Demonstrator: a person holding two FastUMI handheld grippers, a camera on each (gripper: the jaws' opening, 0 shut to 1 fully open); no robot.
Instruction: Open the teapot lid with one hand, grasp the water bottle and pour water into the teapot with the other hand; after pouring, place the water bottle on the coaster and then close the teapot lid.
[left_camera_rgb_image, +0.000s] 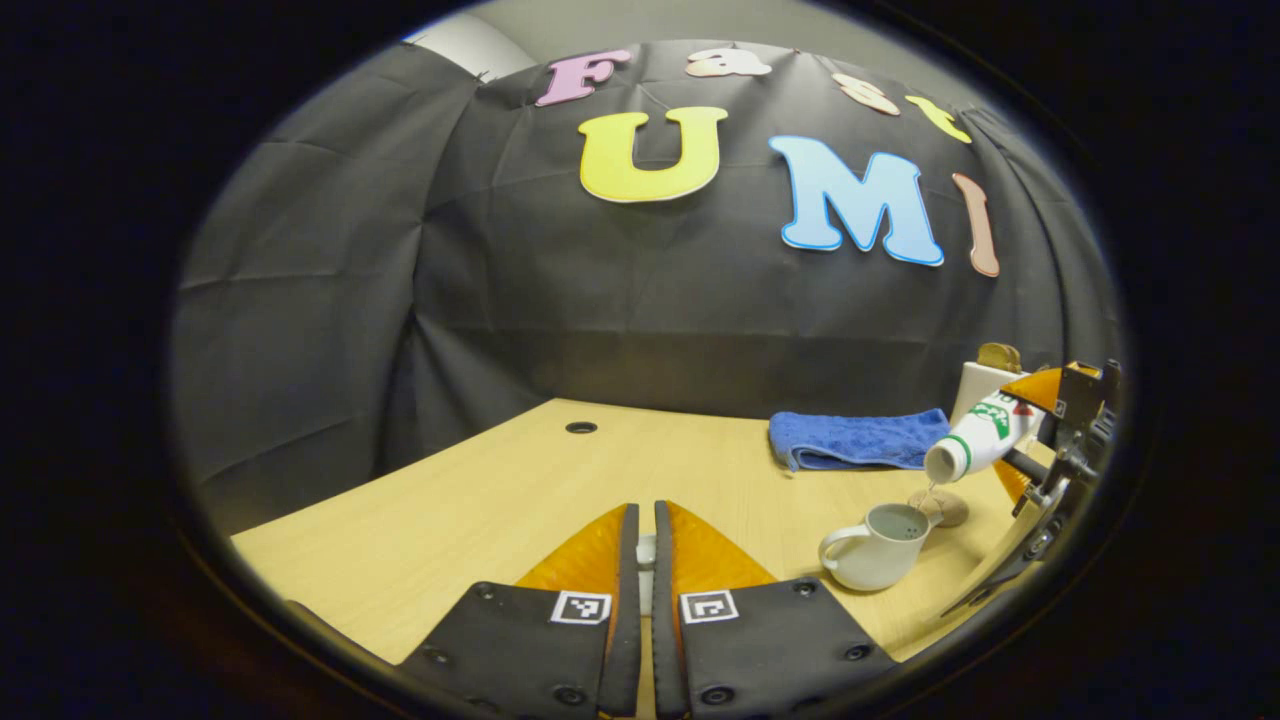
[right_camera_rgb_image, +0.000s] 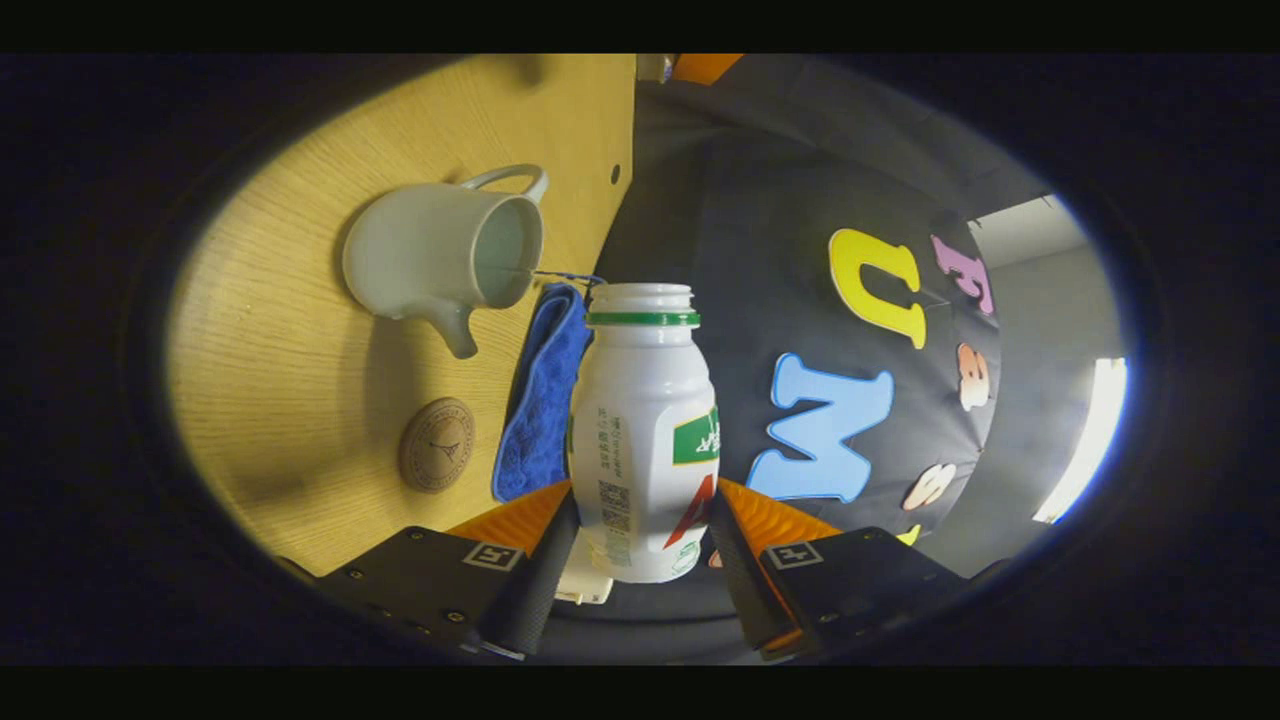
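Note:
The white teapot (left_camera_rgb_image: 880, 545) stands lidless on the wooden table (left_camera_rgb_image: 470, 510), at the right of the left gripper view. My right gripper (left_camera_rgb_image: 1040, 440) is shut on the white water bottle (left_camera_rgb_image: 985, 430) and holds it tipped, mouth down over the pot. A thin stream of water runs from the bottle (right_camera_rgb_image: 645, 430) into the teapot (right_camera_rgb_image: 430, 255). The round wooden coaster (left_camera_rgb_image: 945, 510) lies just behind the pot. My left gripper (left_camera_rgb_image: 646, 520) hovers left of the pot, shut on a small white piece, apparently the teapot lid (left_camera_rgb_image: 647, 555), mostly hidden between the fingers.
A folded blue towel (left_camera_rgb_image: 855, 440) lies at the back of the table, beyond the coaster (right_camera_rgb_image: 437, 445). A white box (left_camera_rgb_image: 985, 385) stands behind the bottle at the far right. A cable hole (left_camera_rgb_image: 580, 427) sits near the table's back edge.

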